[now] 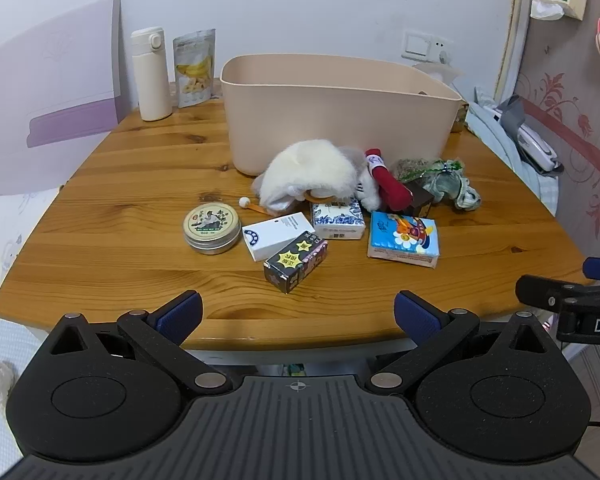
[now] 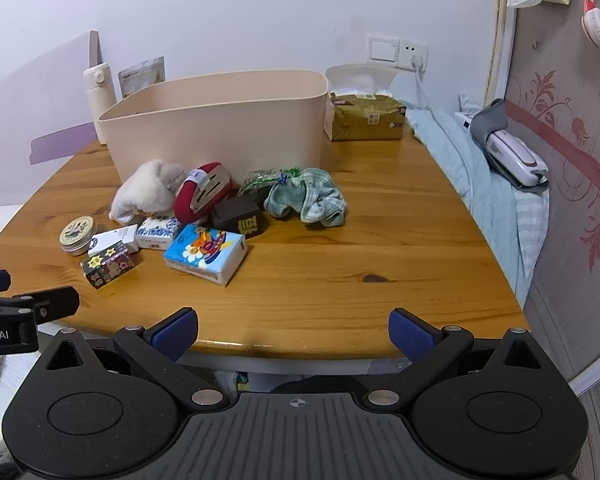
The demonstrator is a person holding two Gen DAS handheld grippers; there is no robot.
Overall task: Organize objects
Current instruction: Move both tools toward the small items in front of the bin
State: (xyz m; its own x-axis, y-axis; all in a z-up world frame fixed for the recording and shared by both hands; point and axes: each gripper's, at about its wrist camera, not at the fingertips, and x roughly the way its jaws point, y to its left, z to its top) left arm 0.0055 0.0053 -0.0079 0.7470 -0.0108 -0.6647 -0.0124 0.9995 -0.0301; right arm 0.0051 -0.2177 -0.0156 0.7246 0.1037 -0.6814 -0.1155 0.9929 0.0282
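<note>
A beige plastic bin (image 1: 340,116) (image 2: 220,128) stands at the back of the wooden table (image 1: 120,216) (image 2: 380,240). In front of it lies a pile: a white plush toy (image 1: 312,172) (image 2: 148,190), a red stapler (image 1: 388,184) (image 2: 200,194), a round tin (image 1: 211,227) (image 2: 78,234), a white box (image 1: 278,234), a black starred box (image 1: 294,262) (image 2: 108,266), a blue tissue pack (image 1: 404,238) (image 2: 206,254) and a green cloth (image 2: 308,198). My left gripper (image 1: 298,312) and right gripper (image 2: 294,330) hang open over the table's near edge, holding nothing.
A cream flask (image 1: 151,74) and a snack pouch (image 1: 194,68) stand at the back left. A tissue box (image 2: 364,120) sits to the right of the bin. A bed with a white device (image 2: 512,156) runs along the table's right side.
</note>
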